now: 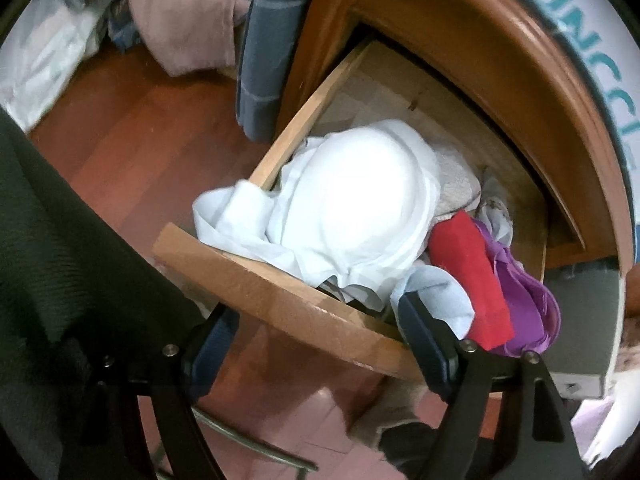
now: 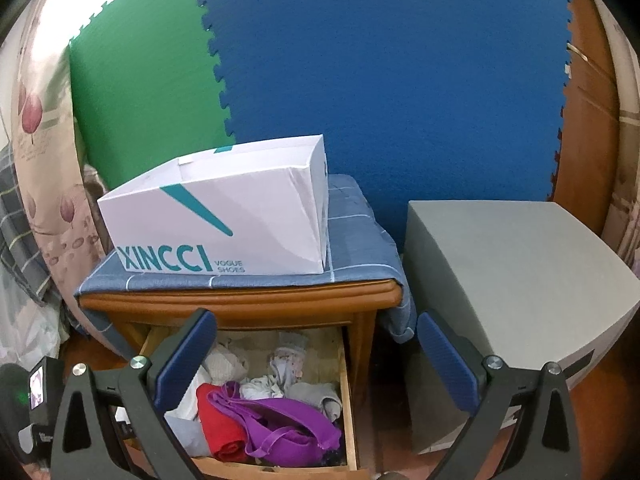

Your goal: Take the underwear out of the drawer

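Bedroom corner, wooden nightstand, drawer pulled out, stuffed with underwear; left gripper spread wide, empty, straddling front edge, pointing steeply down; white piece lay just ahead, nearer left; right gripper wide too, hung back, nothing held.

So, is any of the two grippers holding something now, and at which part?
No. The left gripper is open at the drawer's front edge, and the right gripper is open above the drawer; nothing is gripped.
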`<state>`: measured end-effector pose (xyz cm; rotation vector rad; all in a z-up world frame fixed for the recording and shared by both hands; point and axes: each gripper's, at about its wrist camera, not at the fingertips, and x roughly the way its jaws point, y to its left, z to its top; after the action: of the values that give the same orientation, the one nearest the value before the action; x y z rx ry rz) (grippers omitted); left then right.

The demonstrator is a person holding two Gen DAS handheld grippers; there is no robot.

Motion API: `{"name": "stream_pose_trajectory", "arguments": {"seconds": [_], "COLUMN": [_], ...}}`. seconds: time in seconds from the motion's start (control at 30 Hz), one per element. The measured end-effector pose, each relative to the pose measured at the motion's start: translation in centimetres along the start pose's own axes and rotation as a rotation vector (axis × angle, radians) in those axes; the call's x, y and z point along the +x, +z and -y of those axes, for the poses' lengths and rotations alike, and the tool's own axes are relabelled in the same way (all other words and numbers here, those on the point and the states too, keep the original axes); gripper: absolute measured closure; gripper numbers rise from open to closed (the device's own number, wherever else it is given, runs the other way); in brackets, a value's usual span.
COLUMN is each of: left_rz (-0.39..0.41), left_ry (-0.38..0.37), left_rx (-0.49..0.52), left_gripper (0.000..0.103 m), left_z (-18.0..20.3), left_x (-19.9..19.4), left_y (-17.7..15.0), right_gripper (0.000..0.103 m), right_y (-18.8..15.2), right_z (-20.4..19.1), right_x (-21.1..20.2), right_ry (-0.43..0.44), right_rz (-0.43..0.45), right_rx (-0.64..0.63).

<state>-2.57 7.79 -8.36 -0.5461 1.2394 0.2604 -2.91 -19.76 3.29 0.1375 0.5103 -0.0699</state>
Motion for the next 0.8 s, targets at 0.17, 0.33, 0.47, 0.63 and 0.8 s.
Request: {"name": "stream_pose_trajectory", "arguments": {"seconds": [0.17,0.33,0.47,0.63,0.8], "left_rz": [0.013,0.133,0.143,-0.034,-0.205], "left_ry": [0.019,0.02,0.023,0.044,0.033], "left_rx": [0.136,0.379,0.596,0.695,0.683], "left_gripper": [0.025,0.024,0.013,0.013,0.013], "left_z": [1.7,5.4,8.8,10.7,10.8], "left_x": [-2.0,-5.5,-5.8,-1.9,2.5], "left_y": [-0.3,-0.8,-0.4,1.8,3.1], "right_gripper": [0.0,0.0,0.0,0.0,0.0], "right_y": [0.1,0.4,0.5,0.5,0.5], "right_z": [0.2,1.7,2.9,3.3,3.4], "right_x": [-0.1,-0.7,-1.0,-1.2,-1.2], "right_ry": [-0.005,-0.016,-0.011,-0.013,-0.012], "right_rz": [0.007,0.021,0.019,0.024,0.022], "right_rx": [-0.003,0.048,0.105,0.114,0.113]}}
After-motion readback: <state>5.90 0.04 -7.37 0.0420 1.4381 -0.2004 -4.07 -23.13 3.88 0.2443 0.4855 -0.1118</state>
